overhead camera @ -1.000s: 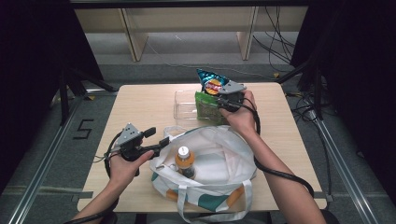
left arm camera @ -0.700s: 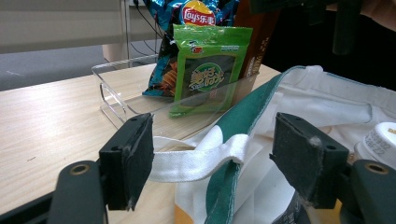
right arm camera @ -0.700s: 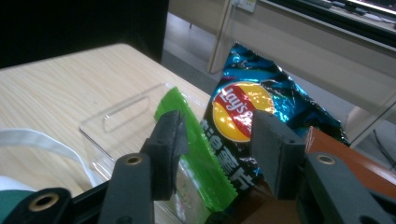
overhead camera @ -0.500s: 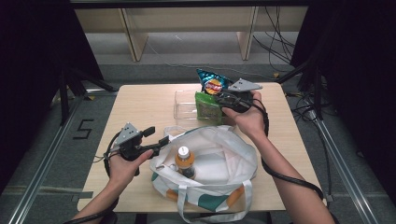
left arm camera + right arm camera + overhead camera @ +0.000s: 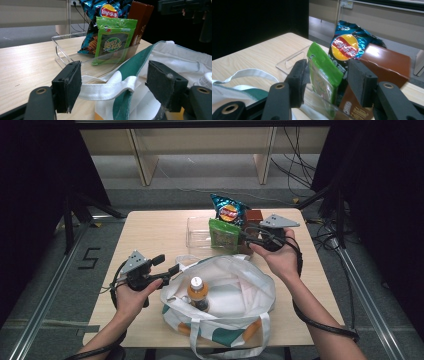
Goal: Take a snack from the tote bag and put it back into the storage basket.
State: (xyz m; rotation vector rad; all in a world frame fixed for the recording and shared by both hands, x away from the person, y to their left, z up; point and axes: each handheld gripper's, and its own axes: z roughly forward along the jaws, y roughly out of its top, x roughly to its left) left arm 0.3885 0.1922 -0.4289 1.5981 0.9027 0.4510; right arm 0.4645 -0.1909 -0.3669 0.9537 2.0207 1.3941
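Packing in progress, seen as I ran the rig from afar. The wooden table (image 5: pixel 160 227) carried a white canvas tote bag (image 5: pixel 235 292) with green and orange patches, lying open near my edge. I judged one item packed: an orange-capped drink bottle (image 5: pixel 197 290) stood inside the bag. Beyond the bag, a clear plastic tray (image 5: pixel 197 232) held three items not yet packed: a blue chip bag (image 5: pixel 227 210), a green snack packet (image 5: pixel 223 234) in front of it, and a brown box (image 5: pixel 253 216) beside them.

The left gripper (image 5: pixel 113 82) sat at the bag's left rim. Its jaws stood wide apart, with the white bag strap (image 5: pixel 107 90) running between them; the strap reached the left pad, but the right pad was clear of it, so I read this as no grip, though contact at the left pad was hard to judge.

The right gripper (image 5: pixel 325 82) had just been opening. Its jaws stood about half spread on either side of the green snack packet, whose top edge lay between the pads; the pads did not appear to press it.

Remaining, in my judgement: closing on the green packet, carrying it to the bag, then the chips and the box.
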